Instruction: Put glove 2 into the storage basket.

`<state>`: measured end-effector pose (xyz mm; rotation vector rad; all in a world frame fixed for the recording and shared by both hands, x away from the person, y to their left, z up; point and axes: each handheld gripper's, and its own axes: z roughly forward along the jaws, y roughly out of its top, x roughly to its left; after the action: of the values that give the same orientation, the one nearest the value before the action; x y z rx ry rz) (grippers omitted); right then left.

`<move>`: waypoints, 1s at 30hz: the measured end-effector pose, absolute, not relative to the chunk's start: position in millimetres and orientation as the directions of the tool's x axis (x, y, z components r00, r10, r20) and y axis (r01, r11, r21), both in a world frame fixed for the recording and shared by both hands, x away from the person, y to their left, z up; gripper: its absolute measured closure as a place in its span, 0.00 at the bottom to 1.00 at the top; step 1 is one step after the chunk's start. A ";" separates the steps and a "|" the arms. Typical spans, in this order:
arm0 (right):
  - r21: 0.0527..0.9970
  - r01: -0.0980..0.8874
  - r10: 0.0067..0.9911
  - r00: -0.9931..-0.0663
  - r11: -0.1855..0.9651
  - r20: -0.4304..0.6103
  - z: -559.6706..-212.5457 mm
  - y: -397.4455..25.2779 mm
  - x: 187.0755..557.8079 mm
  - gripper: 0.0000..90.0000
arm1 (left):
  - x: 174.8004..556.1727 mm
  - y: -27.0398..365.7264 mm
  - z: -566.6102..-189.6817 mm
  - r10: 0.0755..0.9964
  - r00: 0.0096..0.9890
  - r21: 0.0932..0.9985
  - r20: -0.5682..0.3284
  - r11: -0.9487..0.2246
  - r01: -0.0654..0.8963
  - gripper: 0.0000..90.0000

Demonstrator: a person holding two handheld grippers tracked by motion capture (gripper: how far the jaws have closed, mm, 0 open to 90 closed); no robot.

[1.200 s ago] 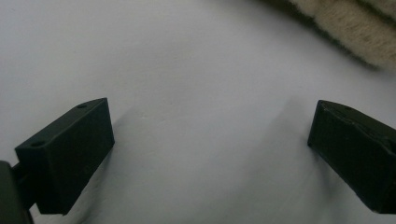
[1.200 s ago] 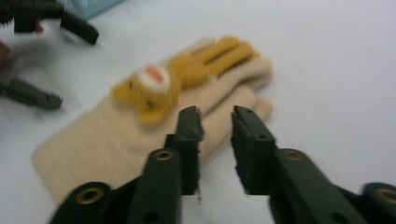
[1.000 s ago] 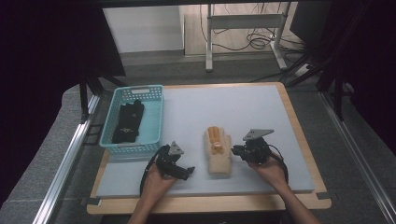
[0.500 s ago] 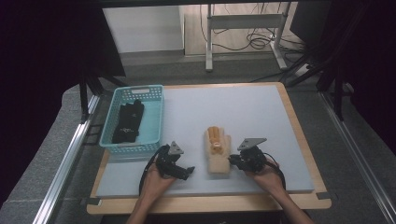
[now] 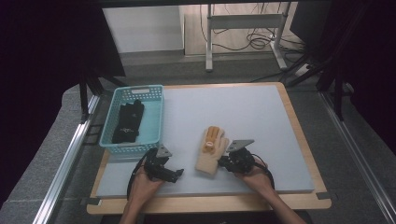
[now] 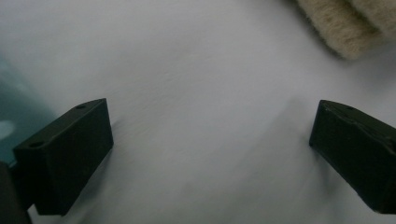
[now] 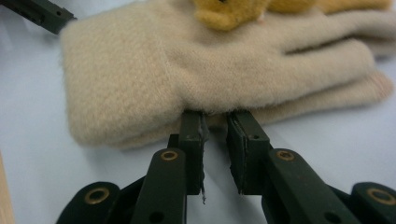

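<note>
Beige glove (image 5: 211, 151) lies flat on mat (image 5: 243, 112), near front edge, about middle. Long axis runs from cuff at front to fingers toward far edge, slightly tilted. Right gripper (image 5: 228, 162) touches glove side near cuff; jaws narrow, tips at glove edge (image 7: 205, 100), whether fabric is pinched cannot tell. Left gripper (image 5: 173, 174) is apart, on glove's left, jaws wide, nothing between. Right hand nearer. Blue basket (image 5: 154, 116) with black gloves (image 5: 127, 123) at left edge.
</note>
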<state>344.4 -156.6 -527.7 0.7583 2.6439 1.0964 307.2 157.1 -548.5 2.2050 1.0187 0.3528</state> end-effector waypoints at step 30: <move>0.728 0.337 0.504 -0.863 0.597 -0.014 -531.6 -121.2 347.9 0.68 | 309.0 168.3 -551.2 0.751 0.659 0.686 -0.043 -0.458 0.566 0.00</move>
<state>347.9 -121.2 -531.6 0.6973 2.6068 1.1208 309.0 168.3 -551.2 2.1901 1.0136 0.3479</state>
